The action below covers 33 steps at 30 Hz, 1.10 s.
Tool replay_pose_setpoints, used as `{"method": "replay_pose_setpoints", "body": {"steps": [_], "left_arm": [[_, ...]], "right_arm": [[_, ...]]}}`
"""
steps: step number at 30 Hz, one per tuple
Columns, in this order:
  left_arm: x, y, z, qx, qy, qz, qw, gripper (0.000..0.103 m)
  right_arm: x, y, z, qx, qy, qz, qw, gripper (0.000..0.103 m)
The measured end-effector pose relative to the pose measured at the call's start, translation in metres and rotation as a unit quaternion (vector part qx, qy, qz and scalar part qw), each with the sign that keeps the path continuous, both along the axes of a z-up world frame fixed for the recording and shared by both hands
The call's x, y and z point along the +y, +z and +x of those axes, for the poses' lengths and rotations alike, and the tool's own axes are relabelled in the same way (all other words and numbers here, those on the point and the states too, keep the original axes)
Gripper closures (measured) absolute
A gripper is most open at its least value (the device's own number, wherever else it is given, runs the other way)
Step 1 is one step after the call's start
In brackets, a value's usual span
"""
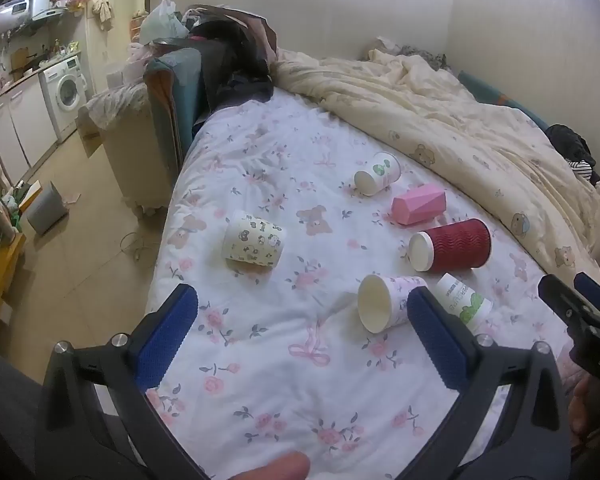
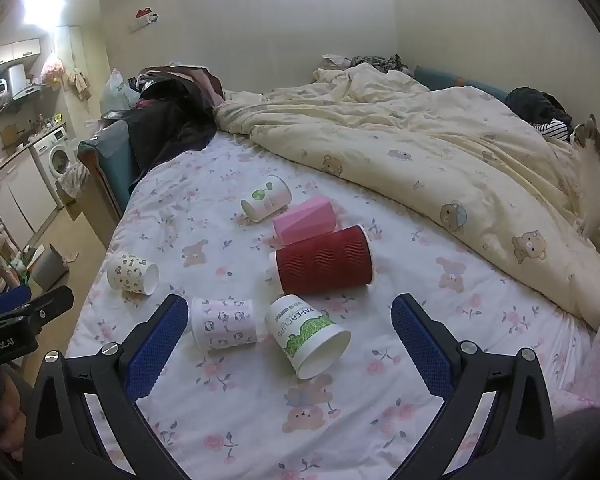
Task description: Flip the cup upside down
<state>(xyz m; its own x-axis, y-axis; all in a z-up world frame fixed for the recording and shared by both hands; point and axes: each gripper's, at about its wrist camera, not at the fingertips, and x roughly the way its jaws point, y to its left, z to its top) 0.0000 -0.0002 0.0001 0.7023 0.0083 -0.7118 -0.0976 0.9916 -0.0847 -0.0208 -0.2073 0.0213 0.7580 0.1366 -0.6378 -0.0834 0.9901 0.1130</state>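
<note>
Several cups lie on their sides on the floral bed sheet (image 1: 268, 360). A white cup with animal prints (image 1: 253, 244) lies at the left; it also shows in the right wrist view (image 2: 132, 273). A pink-patterned cup (image 1: 388, 302) (image 2: 224, 323) lies beside a green-print "PAPER CUPS" cup (image 1: 464, 302) (image 2: 306, 334). A red ribbed cup (image 1: 452, 245) (image 2: 324, 261), a pink faceted cup (image 1: 419, 204) (image 2: 305, 219) and a white cup with green print (image 1: 378, 173) (image 2: 266, 198) lie farther back. My left gripper (image 1: 302, 340) is open and empty, near the pink-patterned cup. My right gripper (image 2: 290, 340) is open around the green-print cup without touching it.
A cream quilt (image 1: 440, 108) (image 2: 440, 152) is bunched over the far and right side of the bed. A cat (image 2: 596, 176) sits at the right edge. Dark clothes (image 1: 228, 60) pile at the bed's far left corner. The bed's left edge drops to a tiled floor (image 1: 80, 240).
</note>
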Motion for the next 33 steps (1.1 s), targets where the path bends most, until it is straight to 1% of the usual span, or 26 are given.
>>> {"method": "replay_pose_setpoints", "body": {"steps": [33], "left_arm": [[0.0002, 0.0000, -0.0002, -0.003, 0.001, -0.002, 1.0000, 0.000]], "right_arm": [[0.0025, -0.0004, 0.0005, 0.000, 0.000, -0.001, 1.000, 0.000]]}}
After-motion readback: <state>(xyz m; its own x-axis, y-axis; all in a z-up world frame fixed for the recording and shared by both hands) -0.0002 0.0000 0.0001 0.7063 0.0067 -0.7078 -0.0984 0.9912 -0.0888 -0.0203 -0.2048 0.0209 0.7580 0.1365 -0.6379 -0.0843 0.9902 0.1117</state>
